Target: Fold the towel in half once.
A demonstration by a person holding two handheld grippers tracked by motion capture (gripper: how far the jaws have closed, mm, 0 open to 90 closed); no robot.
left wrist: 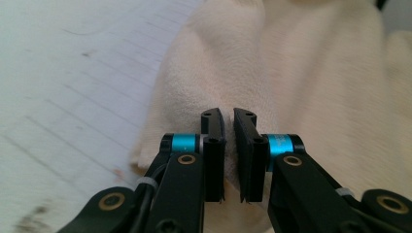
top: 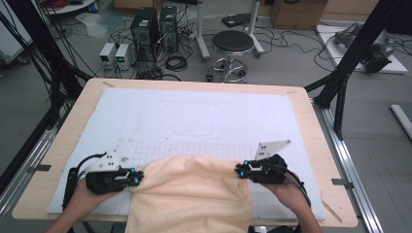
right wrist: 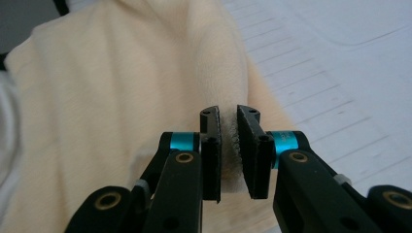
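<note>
Draped over the table's [top: 311, 145] near edge at 6 o'clock, the cream towel [top: 192, 194] lies with its far edge running side to side, from 9 to 3 o'clock. Left gripper [top: 137, 177] pinches its far-left corner, right gripper [top: 239, 170] the far-right, each clamped on cloth. Both hands lie low and level, jaws pointing inward.

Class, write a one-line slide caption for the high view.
Two hand-held grippers, left gripper and right gripper, pinch opposite edges of a cream towel on a white mat.
</note>
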